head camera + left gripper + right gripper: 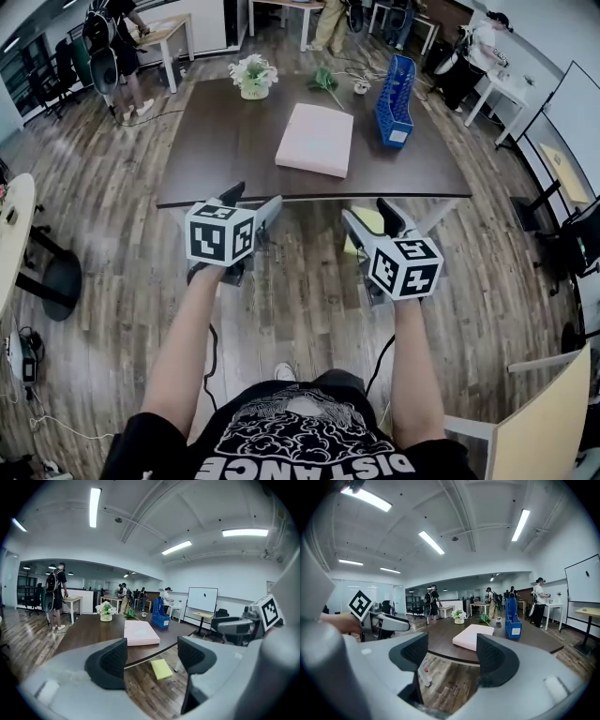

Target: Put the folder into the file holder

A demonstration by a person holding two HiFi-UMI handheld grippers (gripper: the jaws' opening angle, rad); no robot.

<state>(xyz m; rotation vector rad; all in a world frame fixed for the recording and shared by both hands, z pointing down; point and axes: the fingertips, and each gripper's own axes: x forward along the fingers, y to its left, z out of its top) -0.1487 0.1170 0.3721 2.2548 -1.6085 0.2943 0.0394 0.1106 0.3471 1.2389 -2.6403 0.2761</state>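
Both claws spread wide and empty, left gripper [255, 199] and right gripper [367, 212] side by side short of the table [216, 150], probably lining up on the pink folder [316, 139] lying flat mid-table, blue file holder [395, 101] upright near its right.

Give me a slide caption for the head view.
Left gripper and right gripper, open and empty, face the table where a pink folder lies beside the blue file holder.
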